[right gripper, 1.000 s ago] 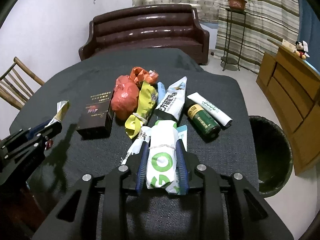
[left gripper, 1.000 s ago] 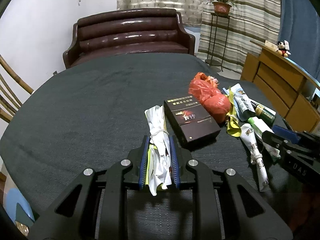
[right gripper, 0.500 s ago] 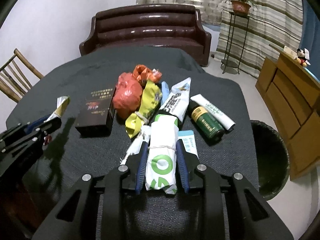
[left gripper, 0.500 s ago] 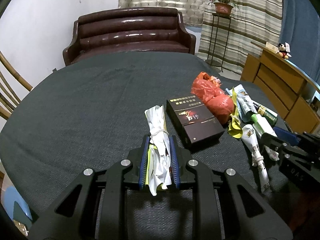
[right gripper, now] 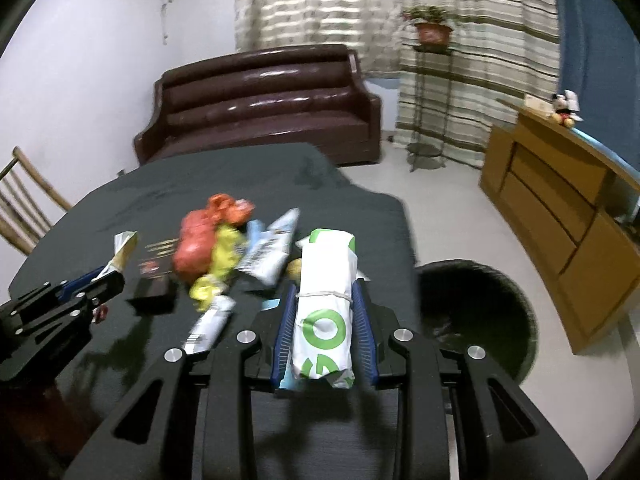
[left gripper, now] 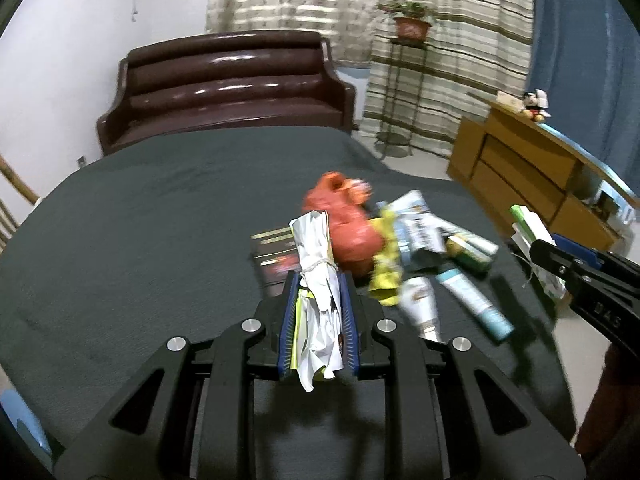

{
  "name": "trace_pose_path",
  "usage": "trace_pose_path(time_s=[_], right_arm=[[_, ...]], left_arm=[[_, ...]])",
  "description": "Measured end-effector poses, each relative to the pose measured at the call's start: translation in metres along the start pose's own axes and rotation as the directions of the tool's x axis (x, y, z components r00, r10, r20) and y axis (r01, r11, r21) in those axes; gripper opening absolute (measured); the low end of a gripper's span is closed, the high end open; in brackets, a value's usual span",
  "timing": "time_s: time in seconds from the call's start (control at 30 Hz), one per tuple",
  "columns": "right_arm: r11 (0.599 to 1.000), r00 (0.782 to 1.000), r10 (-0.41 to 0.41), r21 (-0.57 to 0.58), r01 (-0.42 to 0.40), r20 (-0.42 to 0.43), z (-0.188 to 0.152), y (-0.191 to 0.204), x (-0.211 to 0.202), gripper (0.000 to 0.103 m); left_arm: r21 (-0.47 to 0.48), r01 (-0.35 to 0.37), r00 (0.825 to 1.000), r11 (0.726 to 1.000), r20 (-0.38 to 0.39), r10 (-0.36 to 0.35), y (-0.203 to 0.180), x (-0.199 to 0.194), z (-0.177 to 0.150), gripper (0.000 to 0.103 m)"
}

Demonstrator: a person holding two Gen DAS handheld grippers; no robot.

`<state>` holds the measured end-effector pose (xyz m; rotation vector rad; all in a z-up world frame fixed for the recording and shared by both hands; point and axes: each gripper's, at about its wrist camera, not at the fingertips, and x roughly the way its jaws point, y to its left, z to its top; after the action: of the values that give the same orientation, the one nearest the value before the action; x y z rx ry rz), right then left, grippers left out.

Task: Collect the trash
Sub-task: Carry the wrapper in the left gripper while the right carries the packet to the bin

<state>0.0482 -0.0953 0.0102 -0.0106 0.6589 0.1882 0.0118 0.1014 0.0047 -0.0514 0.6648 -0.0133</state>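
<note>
My left gripper is shut on a rolled white wrapper tied with a band, held above the dark table. My right gripper is shut on a white and green rolled packet, held near the table's right edge beside the black trash bin on the floor. A pile of trash lies on the table: a red plastic bag, a yellow wrapper, a dark box, tubes and a green can.
A brown sofa stands behind the table. A wooden cabinet stands at the right, a plant stand by the curtains and a wooden chair at the left. Each gripper shows in the other's view.
Both grippers have risen and swung right with their items. The right gripper has moved toward the table edge, and the trash bin now shows larger beside it.
</note>
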Motion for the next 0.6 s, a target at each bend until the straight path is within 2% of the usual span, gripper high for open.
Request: trace_pose_path(time_s=[0.37,0.6], right_arm=[[0.985,0.989,-0.147,0.094,0.144,0.027,0.001,-0.089,0.001,0.030],[0.976,0.984,-0.177,0.131,0.174,0.014,-0.004,-0.125,0.012,0.030]], left_arm=[[0.103,0.120,0.993,0.987,0.000,-0.121,-0.096,0.024,0.023,0.020],[0.145,0.170,0.985,0.975,-0.023,-0.169,-0.147,0.044,0.027,0.020]])
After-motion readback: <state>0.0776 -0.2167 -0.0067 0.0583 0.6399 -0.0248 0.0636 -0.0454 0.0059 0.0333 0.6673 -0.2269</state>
